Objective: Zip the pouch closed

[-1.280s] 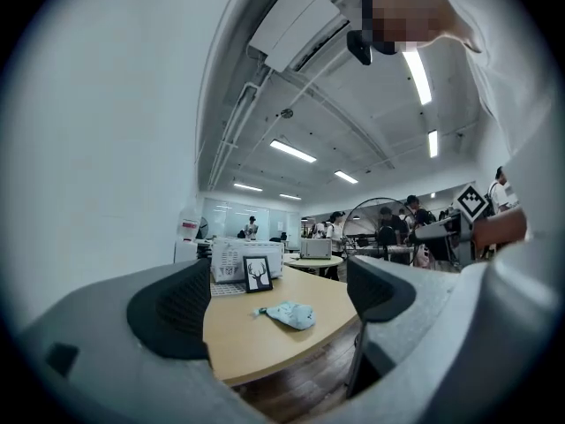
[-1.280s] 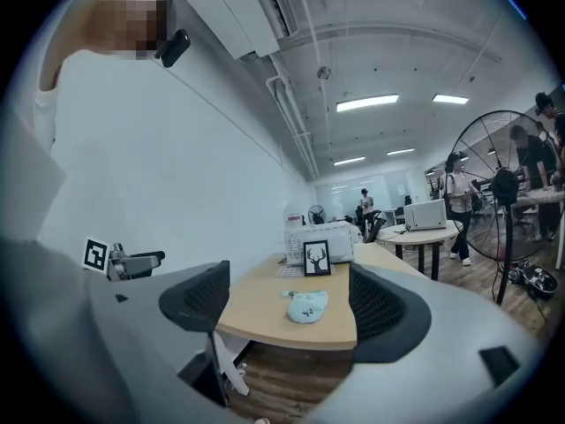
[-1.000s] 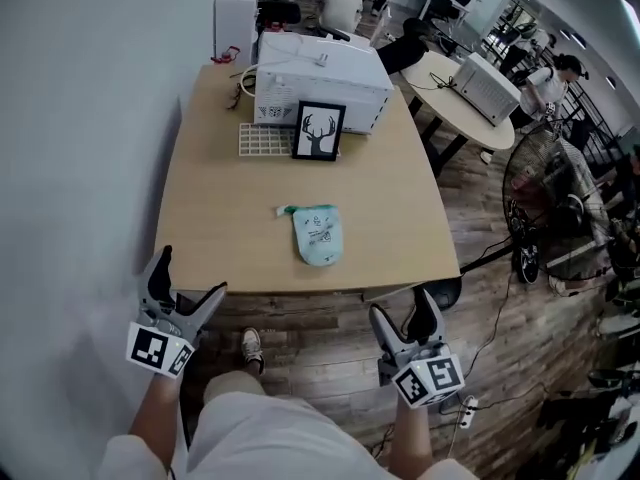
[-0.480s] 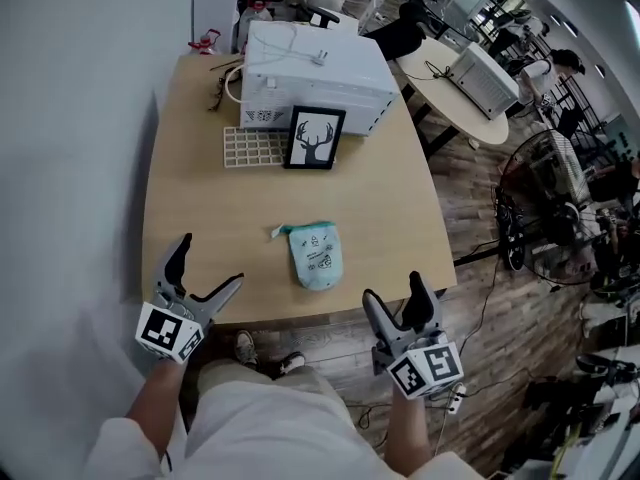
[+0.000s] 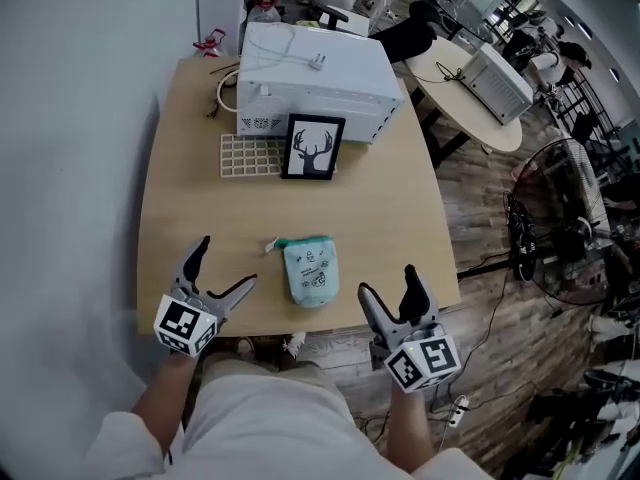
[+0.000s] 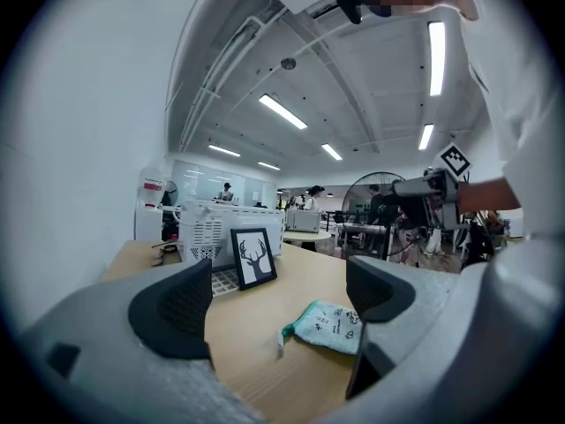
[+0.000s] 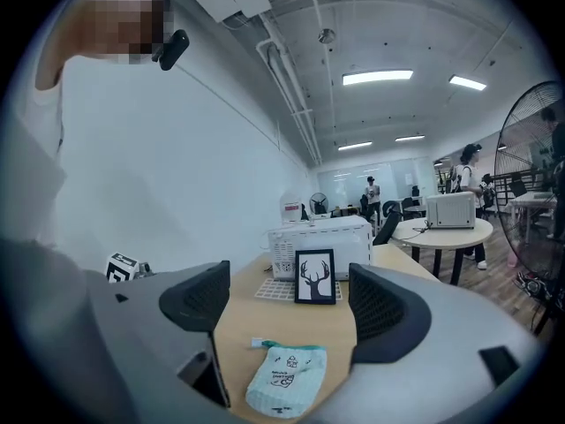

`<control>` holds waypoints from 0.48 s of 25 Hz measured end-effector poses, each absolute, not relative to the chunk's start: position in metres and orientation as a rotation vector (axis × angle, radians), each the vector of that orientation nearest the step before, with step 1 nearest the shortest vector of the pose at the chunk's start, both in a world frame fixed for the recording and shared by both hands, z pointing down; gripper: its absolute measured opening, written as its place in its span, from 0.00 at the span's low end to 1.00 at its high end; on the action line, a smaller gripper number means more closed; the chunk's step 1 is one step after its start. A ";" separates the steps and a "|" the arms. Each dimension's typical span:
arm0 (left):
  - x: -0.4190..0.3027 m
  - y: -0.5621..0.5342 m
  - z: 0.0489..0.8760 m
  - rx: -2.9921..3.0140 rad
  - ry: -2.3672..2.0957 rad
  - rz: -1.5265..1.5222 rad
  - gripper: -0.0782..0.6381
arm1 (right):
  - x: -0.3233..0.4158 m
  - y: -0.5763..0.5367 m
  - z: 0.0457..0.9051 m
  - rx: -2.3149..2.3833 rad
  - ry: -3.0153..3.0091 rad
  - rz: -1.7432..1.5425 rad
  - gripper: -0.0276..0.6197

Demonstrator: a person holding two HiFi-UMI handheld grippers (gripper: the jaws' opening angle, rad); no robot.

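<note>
The left gripper [image 5: 227, 261] is held with its jaws spread wide and nothing between them; the right gripper [image 5: 388, 281] is likewise held agape and empty; both are kept at the near edge of the table [image 5: 400, 198]. The pale green pouch [image 5: 308, 273] is laid flat between the two, slightly ahead, touched by neither; beyond it a framed deer picture [image 5: 311, 148] is stood before a white appliance [image 5: 315, 73], a white grid [image 5: 245, 155] just beside the frame on the left gripper's side.
</note>
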State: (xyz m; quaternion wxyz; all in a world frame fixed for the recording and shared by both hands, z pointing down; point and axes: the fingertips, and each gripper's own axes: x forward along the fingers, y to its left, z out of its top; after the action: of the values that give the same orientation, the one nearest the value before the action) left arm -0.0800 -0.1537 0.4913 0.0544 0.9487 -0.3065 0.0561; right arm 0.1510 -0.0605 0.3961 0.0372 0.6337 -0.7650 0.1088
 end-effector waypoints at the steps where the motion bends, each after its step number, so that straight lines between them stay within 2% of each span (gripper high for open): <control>1: -0.074 -0.154 0.497 2.882 -0.923 0.200 0.77 | 0.155 -0.066 0.396 1.940 -2.356 0.338 0.66; 6: -0.051 -0.170 0.544 2.866 -0.869 0.360 0.73 | 0.160 -0.089 0.413 1.870 -2.388 0.389 0.66; 12: -0.018 -0.186 0.611 2.833 -0.761 0.534 0.58 | 0.160 -0.104 0.445 1.789 -2.371 0.478 0.66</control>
State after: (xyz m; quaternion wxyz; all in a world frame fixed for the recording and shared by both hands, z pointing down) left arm -0.0180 -0.1858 0.6109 0.0799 0.9471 -0.2545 0.1784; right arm 0.1600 -0.1041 0.4447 0.0663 0.5934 -0.7864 0.1585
